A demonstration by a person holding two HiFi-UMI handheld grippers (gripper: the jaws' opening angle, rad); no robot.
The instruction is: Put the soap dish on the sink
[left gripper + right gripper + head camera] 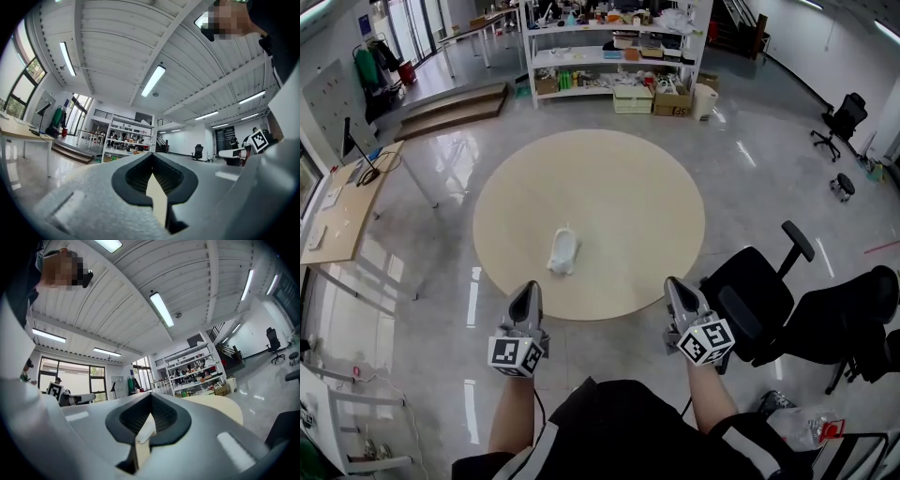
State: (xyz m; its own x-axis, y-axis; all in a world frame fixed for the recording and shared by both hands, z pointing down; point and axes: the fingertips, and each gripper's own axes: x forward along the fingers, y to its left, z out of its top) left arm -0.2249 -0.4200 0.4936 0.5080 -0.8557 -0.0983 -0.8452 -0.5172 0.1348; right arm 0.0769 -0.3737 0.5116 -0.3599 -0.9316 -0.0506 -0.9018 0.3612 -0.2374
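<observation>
A round beige counter [609,202] stands on a glossy grey floor [769,159]. The only thing on it is a small white object [563,251], too small in the head view to tell whether it is the soap dish, the sink, or both together. It lies left of the counter's middle, toward the near edge, with bare counter all around it. The person's two hands hold the tongs side by side at the near edge of the counter, both pointing across it. The left tongs [526,292] sit over the counter's near-left rim, nearer the white object but well apart from it. The right tongs [676,286] sit over the near-right rim. In the left gripper view the left tongs [152,155] are closed tip to tip with nothing between them; only the pale counter shows through the gap behind the tips. The right gripper view shows the right tongs [151,395] closed and empty in the same way. Beyond the far side of the counter stands a white shelf rack [614,52] crowded with boxes and small goods. Black office chairs [759,295] stand on the floor just off the counter's near-right side.
</observation>
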